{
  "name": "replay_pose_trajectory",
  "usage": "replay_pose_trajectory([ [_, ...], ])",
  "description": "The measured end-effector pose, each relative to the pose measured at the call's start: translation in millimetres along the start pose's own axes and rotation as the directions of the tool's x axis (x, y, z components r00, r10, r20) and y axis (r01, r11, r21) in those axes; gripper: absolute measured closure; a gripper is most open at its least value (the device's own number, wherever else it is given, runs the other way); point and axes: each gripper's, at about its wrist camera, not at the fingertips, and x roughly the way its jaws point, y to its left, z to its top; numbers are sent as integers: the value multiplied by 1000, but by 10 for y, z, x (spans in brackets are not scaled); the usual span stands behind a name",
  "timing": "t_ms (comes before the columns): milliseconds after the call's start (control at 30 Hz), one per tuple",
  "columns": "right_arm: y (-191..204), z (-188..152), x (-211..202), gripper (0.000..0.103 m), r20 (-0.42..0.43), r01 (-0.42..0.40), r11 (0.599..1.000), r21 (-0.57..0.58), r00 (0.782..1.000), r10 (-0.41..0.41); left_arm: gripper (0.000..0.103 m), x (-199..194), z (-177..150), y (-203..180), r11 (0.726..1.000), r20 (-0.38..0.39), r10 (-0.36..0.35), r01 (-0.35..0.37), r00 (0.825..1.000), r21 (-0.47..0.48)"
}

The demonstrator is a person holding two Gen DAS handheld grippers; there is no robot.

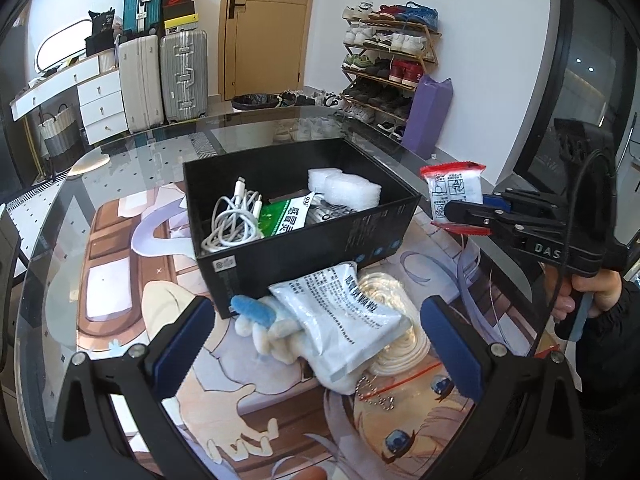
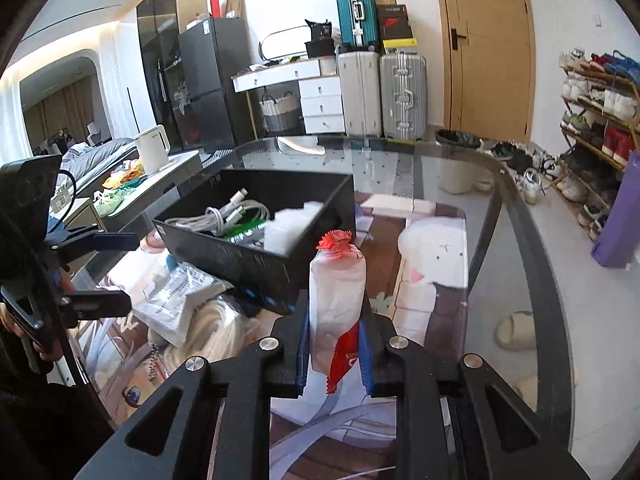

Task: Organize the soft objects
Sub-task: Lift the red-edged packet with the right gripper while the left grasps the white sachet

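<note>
A black box (image 1: 304, 252) stands on the glass table and holds white cables (image 1: 236, 216), a green sachet (image 1: 286, 214) and white foam (image 1: 344, 186). In front of it lie a white sachet (image 1: 340, 320), a white plush toy with a blue part (image 1: 256, 314) and a white rope coil (image 1: 404, 344). My left gripper (image 1: 316, 346) is open and hovers over this pile. My right gripper (image 2: 334, 344) is shut on a red-and-white packet (image 2: 338, 296) and holds it upright in the air, to the right of the box (image 2: 240, 256). The packet (image 1: 452, 190) also shows in the left wrist view.
The round glass table (image 1: 132, 148) has a picture mat under its top, and its curved edge (image 2: 516, 216) runs close on the right. Beyond it are a shoe rack (image 1: 388, 64), suitcases (image 1: 164, 76), a purple bag (image 1: 430, 114) and a white kettle (image 2: 152, 150) on a side table.
</note>
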Motion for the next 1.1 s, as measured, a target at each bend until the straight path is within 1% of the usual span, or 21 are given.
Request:
replay_pose_trajectory([
  [167,48,51,-149,84,33,-7,1000,-12,999,7,0,77,14,-148,998,5,55,-55,998,30],
  [300,105,77,-208,84,45,-19,999,-27,999,20,0,196,-17,-212,995,-21,78,-76,997,59],
  [367,122,84,-206,84,44,-19,999,-31,999,21,0,224,-20,-203,996,-28,73,-72,997,46],
  [567,179,85,-164,84,34,-37,999,-39,999,38,0,227,-15,-143,999,-18,44,-44,999,-1],
  [633,195,83,-129,84,28,-42,998,-42,999,43,2,248,-23,-121,999,-26,29,-30,999,-19],
  [700,215,77,-114,84,22,-47,998,-44,999,48,3,272,-39,-129,1000,-28,24,-25,999,-17],
  [733,238,77,-106,84,21,-50,998,-48,998,51,7,284,-47,-141,1000,-33,22,-23,999,-15],
  [867,267,78,-79,84,19,-58,997,-54,998,59,14,368,-81,-182,1000,-60,24,-25,998,-15],
  [933,289,71,-65,84,15,-62,996,-58,998,63,21,398,-97,-179,999,-68,34,-35,997,-16],
  [967,294,73,-56,84,13,-62,996,-60,998,63,22,406,-102,-171,999,-65,37,-38,997,-19],
  [1100,329,66,-36,84,4,-64,996,-70,998,64,38,401,-108,-124,999,-48,38,-40,998,-29],
])
